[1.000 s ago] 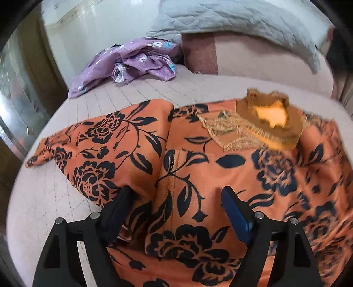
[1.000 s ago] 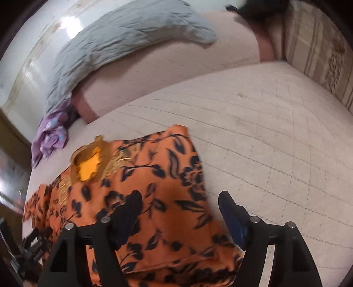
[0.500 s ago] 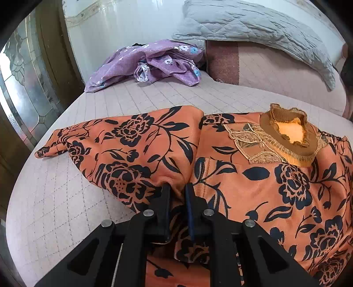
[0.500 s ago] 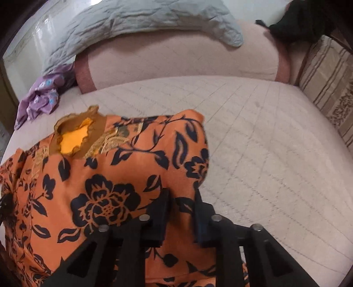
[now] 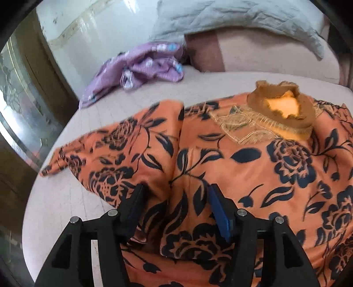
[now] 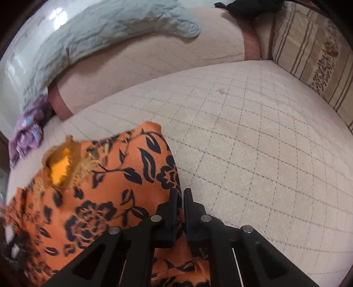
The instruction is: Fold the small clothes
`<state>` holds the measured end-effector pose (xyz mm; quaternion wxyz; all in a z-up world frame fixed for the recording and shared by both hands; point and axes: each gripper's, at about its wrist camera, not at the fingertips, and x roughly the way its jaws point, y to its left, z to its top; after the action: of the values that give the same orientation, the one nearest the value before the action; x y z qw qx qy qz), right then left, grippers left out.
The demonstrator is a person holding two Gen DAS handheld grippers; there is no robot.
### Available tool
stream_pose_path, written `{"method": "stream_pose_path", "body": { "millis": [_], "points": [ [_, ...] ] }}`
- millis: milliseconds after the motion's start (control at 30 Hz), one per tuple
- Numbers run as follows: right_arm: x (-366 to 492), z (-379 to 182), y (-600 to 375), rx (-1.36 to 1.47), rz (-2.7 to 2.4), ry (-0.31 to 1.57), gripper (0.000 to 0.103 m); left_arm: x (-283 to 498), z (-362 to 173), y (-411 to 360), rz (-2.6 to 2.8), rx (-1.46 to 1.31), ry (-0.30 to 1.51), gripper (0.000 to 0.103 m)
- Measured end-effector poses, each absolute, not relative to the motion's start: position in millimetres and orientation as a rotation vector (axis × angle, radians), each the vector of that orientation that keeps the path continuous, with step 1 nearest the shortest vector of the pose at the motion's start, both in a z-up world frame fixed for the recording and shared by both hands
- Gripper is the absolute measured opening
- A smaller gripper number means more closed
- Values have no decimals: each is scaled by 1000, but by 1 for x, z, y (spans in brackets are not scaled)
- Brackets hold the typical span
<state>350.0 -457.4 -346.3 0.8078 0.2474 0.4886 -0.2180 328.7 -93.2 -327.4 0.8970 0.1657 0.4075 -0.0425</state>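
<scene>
An orange top with a black flower print [image 5: 253, 167] lies spread on the bed, its brown frilled collar [image 5: 280, 110] toward the headboard and one sleeve [image 5: 114, 150] stretched out to the left. My left gripper [image 5: 176, 192] is open, its fingers straddling a raised fold of the cloth near the sleeve seam. In the right wrist view the same top [image 6: 99, 194] lies at the left. My right gripper [image 6: 180, 194] is shut on the top's right edge.
The bed has a pale quilted cover [image 6: 253, 143]. A crumpled purple garment [image 5: 136, 66] lies at the far left by the wall. A grey blanket [image 5: 231, 15] drapes over a pink bolster [image 6: 154, 53]. A striped cushion [image 6: 313, 50] stands at the right.
My left gripper was shut on the cloth half a second ago and has opened, with the fold still between its fingers. My right gripper stays shut on the top's edge.
</scene>
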Motion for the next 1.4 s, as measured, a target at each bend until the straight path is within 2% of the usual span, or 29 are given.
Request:
{"method": "stream_pose_path", "body": {
  "millis": [167,267,433,600,667,700,733,833,867,900,933,967,1100,1300,1400],
  "points": [
    [357,-321,-427,484,-317,943,7,326,-326,-98,-63,375,826,60],
    [365,-329,-408,480,-219,973,7,325,-326,-94,-63,364,828,55],
    [373,-374,-405,549,-160,1127,8,327,-327,-93,-63,348,835,55],
    [369,-354,-402,540,-131,1052,10,324,-305,-89,-122,279,810,57],
    [366,-343,-397,527,-102,1008,10,322,-286,-79,-130,229,759,68],
    [365,-340,-395,529,-91,988,10,323,-276,-71,-116,202,730,79],
    [367,-335,-392,534,-82,966,10,323,-268,-62,-94,176,704,86],
    [364,-328,-387,542,-66,917,10,337,-248,-19,26,80,664,96],
    [366,-327,-386,544,-62,912,18,346,-247,1,75,34,681,97],
    [366,-328,-386,553,-52,908,39,354,-248,19,110,-15,704,97],
    [361,-325,-386,563,-43,906,55,361,-251,36,137,-69,729,97],
    [361,-326,-384,576,-37,896,83,370,-255,60,172,-152,765,97],
    [358,-318,-374,550,-23,852,84,390,-276,127,323,-328,815,97],
    [358,-314,-364,521,-10,840,84,421,-301,175,281,-478,828,97],
    [360,-315,-363,526,-8,836,84,439,-311,175,233,-517,835,85]
  ]
}}
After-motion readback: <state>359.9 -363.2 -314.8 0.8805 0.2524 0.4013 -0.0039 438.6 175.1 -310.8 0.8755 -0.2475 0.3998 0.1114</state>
